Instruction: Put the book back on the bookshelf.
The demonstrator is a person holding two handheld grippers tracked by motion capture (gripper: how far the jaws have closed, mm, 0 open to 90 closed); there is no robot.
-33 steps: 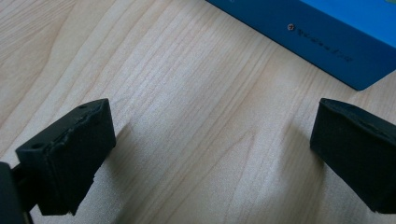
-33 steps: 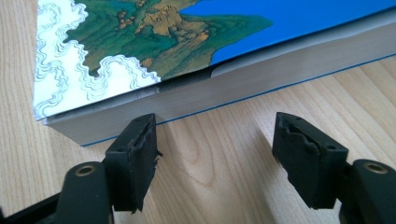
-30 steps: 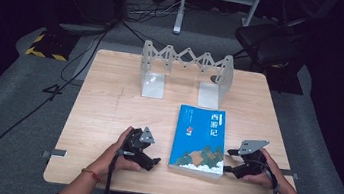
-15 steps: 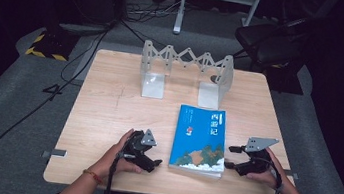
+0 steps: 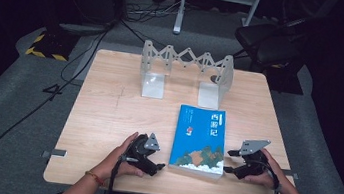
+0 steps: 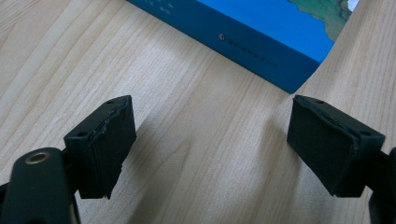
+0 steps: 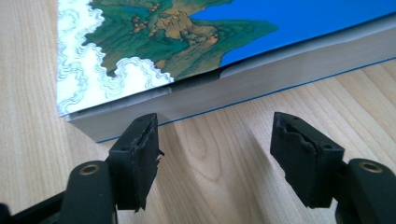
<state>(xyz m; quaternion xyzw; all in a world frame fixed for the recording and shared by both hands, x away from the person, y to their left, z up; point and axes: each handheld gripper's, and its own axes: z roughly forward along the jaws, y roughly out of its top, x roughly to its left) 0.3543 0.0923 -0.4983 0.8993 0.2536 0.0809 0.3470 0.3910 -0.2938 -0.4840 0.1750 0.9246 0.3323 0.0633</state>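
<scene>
Wooden table (image 5: 107, 113), pale grain, centre of the high view. Folding metal book rack (image 5: 185, 73), upper middle of the table, standing empty, well apart from everything below. Blue paperback book (image 5: 200, 140), lying flat, lower right of centre; long axis running from the near edge toward the rack; cover up, white title characters at top right, green-and-gold landscape with white cloud scrolls at the bottom. Left gripper (image 5: 158, 167), lower middle, just left of the book's near corner, blue spine (image 6: 243, 42) ahead at upper right; jaws wide, nothing between. Right gripper (image 5: 228, 161), lower right, just beside the book's right edge, pale page block (image 7: 280, 74) directly ahead, one pad (image 7: 140, 154) apparently nearly touching; jaws wide, empty. Judged nearer: right gripper.
</scene>
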